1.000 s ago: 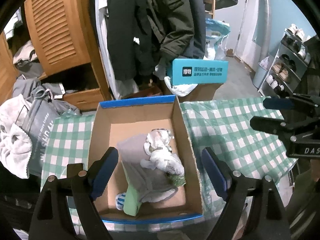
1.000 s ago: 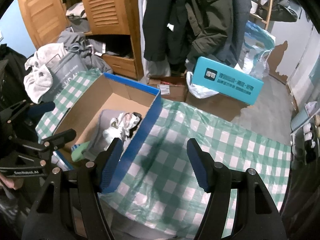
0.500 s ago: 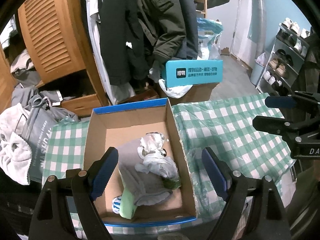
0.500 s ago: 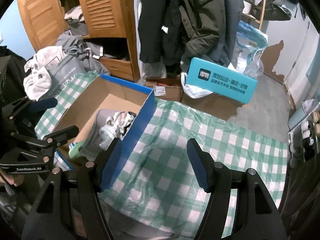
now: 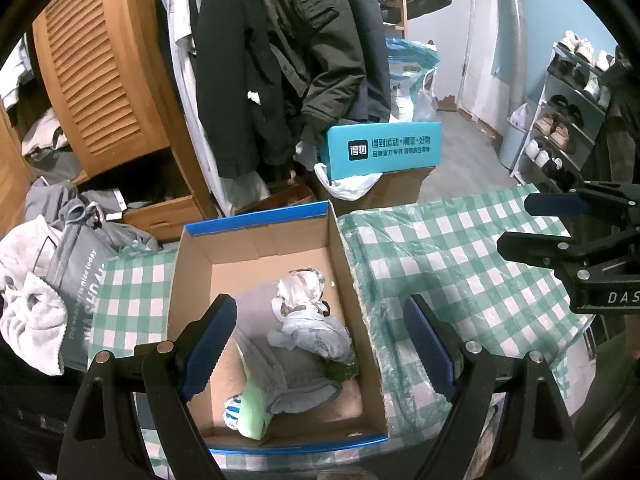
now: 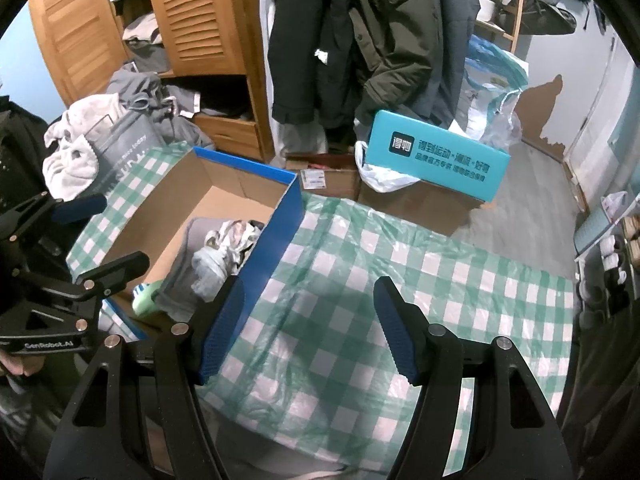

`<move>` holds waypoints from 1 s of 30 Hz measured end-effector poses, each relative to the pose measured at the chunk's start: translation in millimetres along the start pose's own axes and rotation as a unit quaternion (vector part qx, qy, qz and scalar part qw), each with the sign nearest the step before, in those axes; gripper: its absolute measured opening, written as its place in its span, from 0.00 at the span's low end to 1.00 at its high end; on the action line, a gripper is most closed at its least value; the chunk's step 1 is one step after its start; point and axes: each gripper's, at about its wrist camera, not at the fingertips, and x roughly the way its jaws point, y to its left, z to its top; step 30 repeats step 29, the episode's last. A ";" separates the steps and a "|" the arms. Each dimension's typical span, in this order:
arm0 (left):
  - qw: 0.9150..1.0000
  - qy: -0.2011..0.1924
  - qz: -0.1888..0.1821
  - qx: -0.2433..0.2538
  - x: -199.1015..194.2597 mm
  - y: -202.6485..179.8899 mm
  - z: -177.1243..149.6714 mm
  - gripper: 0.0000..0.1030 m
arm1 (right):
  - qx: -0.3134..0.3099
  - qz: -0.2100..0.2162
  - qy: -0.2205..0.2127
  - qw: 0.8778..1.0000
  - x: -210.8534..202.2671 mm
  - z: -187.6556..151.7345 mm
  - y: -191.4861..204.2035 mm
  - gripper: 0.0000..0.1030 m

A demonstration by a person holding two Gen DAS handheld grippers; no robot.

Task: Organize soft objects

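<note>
Your left gripper (image 5: 318, 346) hangs over the cardboard box (image 5: 272, 236) with its jaws spread wide and nothing between them; your right gripper (image 6: 310, 330) hangs over the checked tablecloth (image 6: 400, 280), likewise released and empty. The soft things are already in the box: a grey garment (image 5: 276, 360) lies along the floor of it, a pale crumpled bundle (image 5: 308, 316) rests on top of that, a light green piece (image 5: 252, 408) and a small blue-striped item (image 5: 232, 410) sit at the near end, and a scrap of dark green (image 5: 342, 370) shows against the right wall. The cloth beside the box appears bare, so the sorting looks close to finished, in my judgement. Risks from here: the pile is loose and heaped toward the near right corner, so a careless reach for one piece would likely drag its neighbours with it or lift the bundle off the garment. The box is light and open-topped; catching its rim with a finger on the way in could shove or tip it. The tablecloth has a slack plastic cover, which may let the box slide under any sideways push. Your two grippers are near each other at the box's right wall, so a crossing move could knock them together.
</note>
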 end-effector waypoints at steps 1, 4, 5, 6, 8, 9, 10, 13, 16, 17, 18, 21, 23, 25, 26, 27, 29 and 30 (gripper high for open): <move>1.000 0.000 0.000 0.000 0.1 0.0 0.1 0.84 | 0.000 -0.001 0.000 1.000 -0.3 -0.4 -0.4 0.64; 1.000 0.000 -0.001 -0.003 -0.6 0.2 -0.3 0.84 | 0.001 -0.001 0.001 1.000 0.3 0.0 -0.7 0.64; 1.000 -0.001 -0.002 -0.004 -1.1 0.0 -0.3 0.84 | 0.001 -0.001 0.000 1.000 0.3 0.1 -0.5 0.64; 1.000 -0.001 -0.002 -0.005 -1.4 0.0 -0.7 0.84 | 0.000 -0.001 0.000 1.000 0.3 0.0 -0.5 0.64; 1.000 -0.002 0.001 -0.005 -2.0 -0.1 -0.6 0.84 | 0.001 -0.001 0.000 1.000 0.2 -0.1 -0.6 0.64; 1.000 -0.003 0.002 -0.005 -2.4 0.2 -0.4 0.84 | 0.001 -0.001 0.000 1.000 0.3 0.0 -0.5 0.64; 1.000 -0.003 0.001 -0.007 -2.7 0.8 -0.7 0.84 | 0.001 0.000 0.000 1.000 0.2 -0.1 -0.6 0.64; 1.000 0.001 -0.003 -0.013 -1.7 1.5 -0.3 0.84 | 0.001 -0.001 0.000 1.000 0.2 0.1 -0.2 0.64; 1.000 0.003 -0.002 -0.017 -1.1 1.8 -0.5 0.84 | 0.001 0.000 0.001 1.000 0.1 0.0 -0.3 0.64; 1.000 0.002 -0.001 -0.017 -1.2 1.6 -0.3 0.84 | 0.001 0.000 0.001 1.000 0.2 0.2 -0.2 0.64; 1.000 0.002 -0.001 -0.017 -1.2 1.4 -0.5 0.84 | 0.000 0.000 0.000 1.000 -0.2 -0.3 -0.5 0.64; 1.000 0.003 -0.003 -0.018 -1.2 1.4 -1.1 0.84 | 0.001 0.000 0.001 1.000 0.0 -0.1 1.1 0.64; 1.000 0.003 -0.003 -0.017 -1.3 0.6 -1.3 0.84 | 0.001 0.000 0.001 1.000 -0.1 -0.4 0.7 0.64; 1.000 0.005 -0.001 -0.014 -1.1 0.7 -1.5 0.84 | 0.001 0.000 0.002 1.000 0.0 -0.1 0.7 0.64; 1.000 0.006 0.002 -0.013 -0.7 0.4 -1.9 0.84 | 0.001 0.000 0.002 1.000 0.1 0.1 0.6 0.64; 1.000 0.008 0.003 -0.014 -0.2 0.5 -2.9 0.84 | 0.001 0.001 0.002 1.000 -0.1 -0.4 0.3 0.64; 1.000 0.009 -0.002 -0.014 0.2 0.4 -3.3 0.84 | 0.001 0.001 0.003 1.000 -0.3 -1.5 1.9 0.64; 1.000 0.009 -0.002 -0.014 0.2 0.4 -3.3 0.84 | 0.001 0.001 0.003 1.000 -0.3 -1.5 1.9 0.64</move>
